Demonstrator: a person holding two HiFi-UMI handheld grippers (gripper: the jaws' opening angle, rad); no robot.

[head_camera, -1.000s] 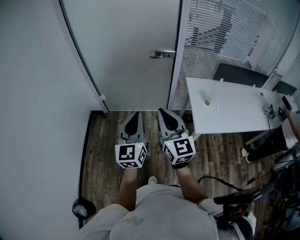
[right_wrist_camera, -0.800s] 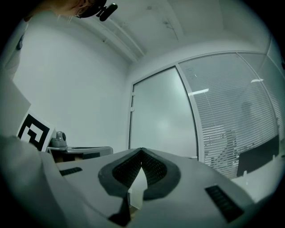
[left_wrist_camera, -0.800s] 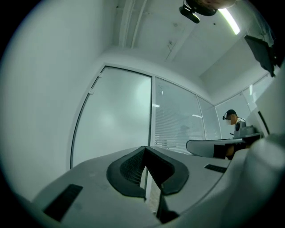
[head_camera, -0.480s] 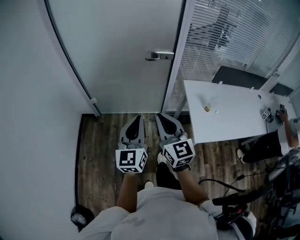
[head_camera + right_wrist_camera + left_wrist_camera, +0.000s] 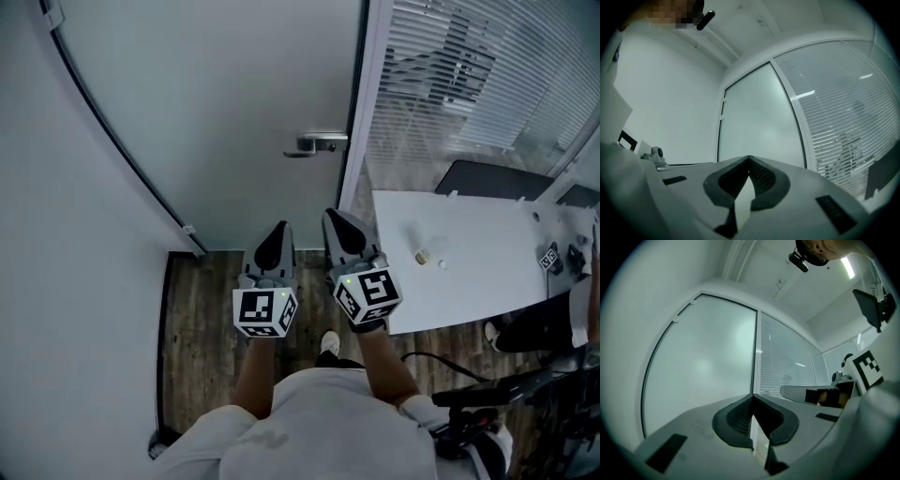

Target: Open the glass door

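Note:
The frosted glass door (image 5: 234, 112) stands closed ahead, filling the upper middle of the head view, with a metal lever handle (image 5: 315, 144) near its right edge. My left gripper (image 5: 277, 229) and my right gripper (image 5: 334, 217) are side by side in front of the door, both pointing at it and a little short of it. Each is shut with nothing between its jaws. The handle sits above and ahead of the right gripper. In the left gripper view the door (image 5: 703, 366) fills the left; in the right gripper view the door (image 5: 759, 122) is in the middle.
A white wall (image 5: 66, 244) runs along the left. A glass partition with blinds (image 5: 469, 84) stands right of the door frame (image 5: 361, 103). A white table (image 5: 469, 258) with small items is at the right, a person's arm beyond it. Dark wood floor (image 5: 202, 300) lies below.
Both grippers have moved forward together toward the door, which now looms larger, with the handle closer. Their jaws stayed shut.

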